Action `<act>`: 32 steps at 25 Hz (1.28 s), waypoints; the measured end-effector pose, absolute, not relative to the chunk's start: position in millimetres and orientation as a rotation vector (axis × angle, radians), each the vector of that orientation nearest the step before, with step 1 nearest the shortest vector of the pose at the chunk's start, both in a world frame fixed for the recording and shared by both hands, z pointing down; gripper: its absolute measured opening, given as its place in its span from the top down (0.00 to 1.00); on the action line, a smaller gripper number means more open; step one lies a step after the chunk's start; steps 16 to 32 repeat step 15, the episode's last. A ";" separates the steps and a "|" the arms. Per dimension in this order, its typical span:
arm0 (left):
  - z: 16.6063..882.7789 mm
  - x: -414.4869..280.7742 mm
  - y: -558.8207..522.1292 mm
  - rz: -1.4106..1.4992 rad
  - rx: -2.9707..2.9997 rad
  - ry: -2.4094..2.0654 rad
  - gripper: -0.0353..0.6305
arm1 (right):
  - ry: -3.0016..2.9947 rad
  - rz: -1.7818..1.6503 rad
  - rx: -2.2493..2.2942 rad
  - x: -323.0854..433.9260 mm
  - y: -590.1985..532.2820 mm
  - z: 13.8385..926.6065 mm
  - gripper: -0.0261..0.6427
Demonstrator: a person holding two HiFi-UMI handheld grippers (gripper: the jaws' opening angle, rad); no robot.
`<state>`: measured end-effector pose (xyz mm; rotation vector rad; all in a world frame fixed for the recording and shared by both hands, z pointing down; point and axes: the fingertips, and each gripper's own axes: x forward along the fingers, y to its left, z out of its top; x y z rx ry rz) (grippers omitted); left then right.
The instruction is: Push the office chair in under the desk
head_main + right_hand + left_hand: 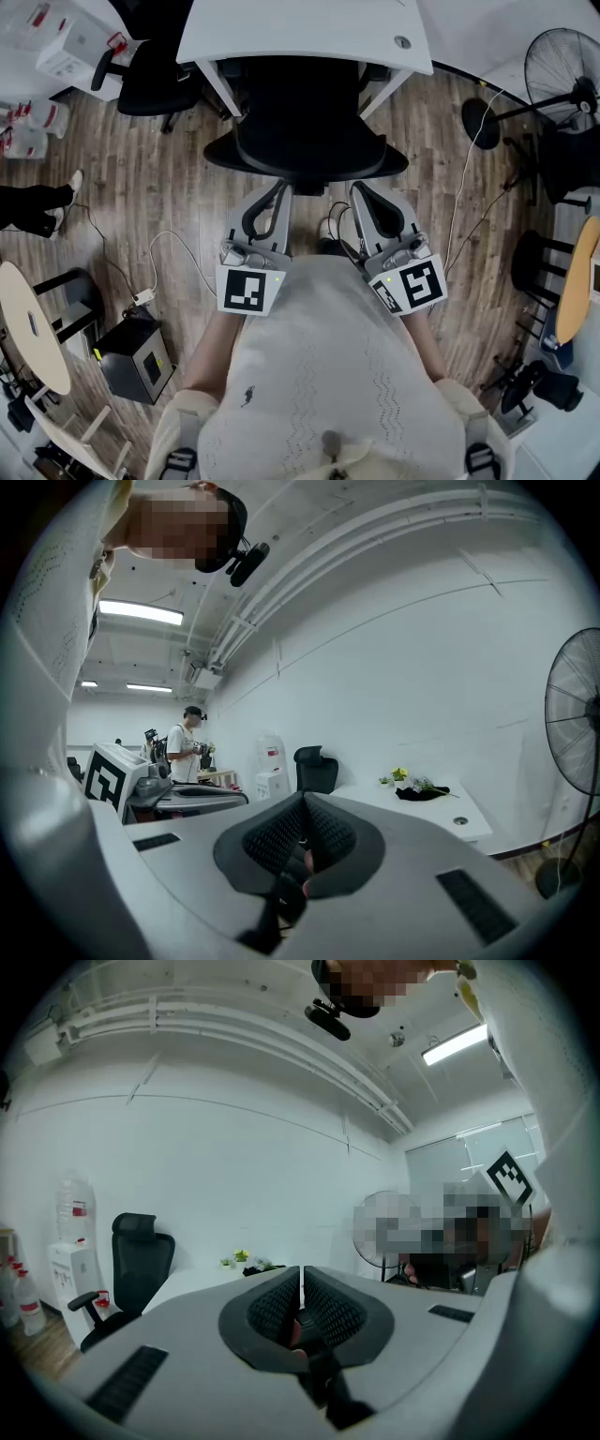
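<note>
In the head view the black office chair [305, 141] stands in front of me, its front part under the white desk [300, 28]. Both grippers point at its back edge from behind. My left gripper [281, 187] is shut with nothing between its fingers, and so is my right gripper [361, 189]. Whether either tip touches the chair I cannot tell. In the left gripper view the shut left gripper [301, 1283] faces the desk top [202, 1283] and a white wall. The right gripper view shows the shut right gripper [304, 808] and the desk [422, 810]. The chair shows in neither gripper view.
A second black chair [150, 75] stands left of the desk. A standing fan [562, 66] and cables [469, 187] are at the right. On the floor at the left lie a black box [136, 356] and a white cord [169, 253]. A person [183, 747] stands further off.
</note>
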<state>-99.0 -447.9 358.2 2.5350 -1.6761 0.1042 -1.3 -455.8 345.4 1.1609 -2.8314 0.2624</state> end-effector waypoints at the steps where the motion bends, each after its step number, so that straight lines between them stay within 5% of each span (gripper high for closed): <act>1: 357.6 -98.9 -448.0 0.103 2.535 -1.677 0.90 | -2.832 0.263 1.161 -1.2 -455.7 345.1 0.95; 32: 362.1 -99.7 -449.7 0.110 2.531 -1.675 0.90 | -2.816 0.282 1.168 -0.7 -456.3 352.1 0.95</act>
